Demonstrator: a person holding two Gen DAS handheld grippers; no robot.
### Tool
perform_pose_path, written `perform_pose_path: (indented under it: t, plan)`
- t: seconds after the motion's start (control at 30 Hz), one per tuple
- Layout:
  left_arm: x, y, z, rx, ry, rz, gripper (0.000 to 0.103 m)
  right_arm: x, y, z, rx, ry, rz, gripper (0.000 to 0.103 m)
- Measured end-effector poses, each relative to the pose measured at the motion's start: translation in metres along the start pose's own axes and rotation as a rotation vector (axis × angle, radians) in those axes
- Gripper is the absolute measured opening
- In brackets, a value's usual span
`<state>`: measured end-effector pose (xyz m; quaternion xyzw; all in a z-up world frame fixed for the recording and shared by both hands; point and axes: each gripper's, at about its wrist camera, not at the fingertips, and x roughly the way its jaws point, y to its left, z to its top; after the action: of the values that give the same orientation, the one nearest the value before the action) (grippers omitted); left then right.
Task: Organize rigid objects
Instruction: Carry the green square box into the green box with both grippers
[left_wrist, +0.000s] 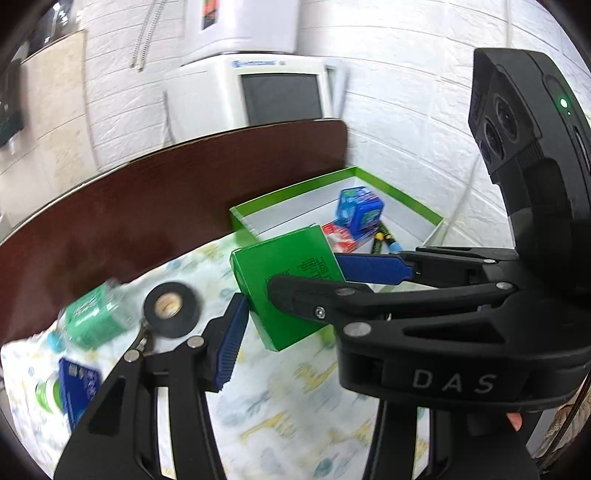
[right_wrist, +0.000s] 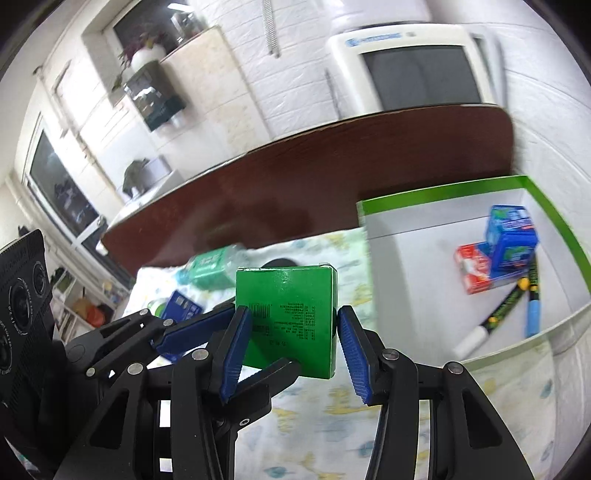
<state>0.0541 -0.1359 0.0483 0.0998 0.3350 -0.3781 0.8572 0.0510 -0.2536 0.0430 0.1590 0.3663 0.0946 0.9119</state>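
Green box (right_wrist: 286, 317): held in the air above the patterned cloth (left_wrist: 280, 417), just left of the tray.
Right gripper (right_wrist: 291, 341): blue pads flank the box; left pad touches, right pad shows a slight gap; grip cannot be confirmed.
Left gripper (left_wrist: 317, 291): pads on the same box from its side; clamping not certain.
Tray (right_wrist: 554, 218): green-rimmed, holds a blue box (right_wrist: 511, 242), red box (right_wrist: 472, 267), markers (right_wrist: 506, 306).
Counter (left_wrist: 147, 206): dark brown; tape roll (left_wrist: 171, 304) and green-labelled bottle (left_wrist: 92, 317) lie on the cloth.

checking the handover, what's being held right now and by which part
The green box is up off the cloth between both grippers, each closing on opposite side faces; which one bears it cannot be told.
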Motion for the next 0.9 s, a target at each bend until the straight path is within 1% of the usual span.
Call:
perform_pose_path:
  t: [0.2,0.4,0.67,0.9]
  plan:
    - [0.036,-0.033,0.03,0.058,0.01,-0.05,0.047,-0.017,-0.053,0.013,0.068,-0.035,-0.038,0.051]
    - [0.075,-0.047,0.053,0.086,0.047,-0.058,0.048,-0.006,-0.097,0.032,0.107,-0.032,-0.049,0.051]
    - [0.121,-0.034,0.075,0.063,0.102,-0.057,0.048,0.03,-0.135,0.056,0.17,0.005,-0.026,0.051]
    - [0.146,-0.022,0.077,0.048,0.146,-0.035,0.048,0.062,-0.145,0.068,0.179,0.042,-0.03,0.051]
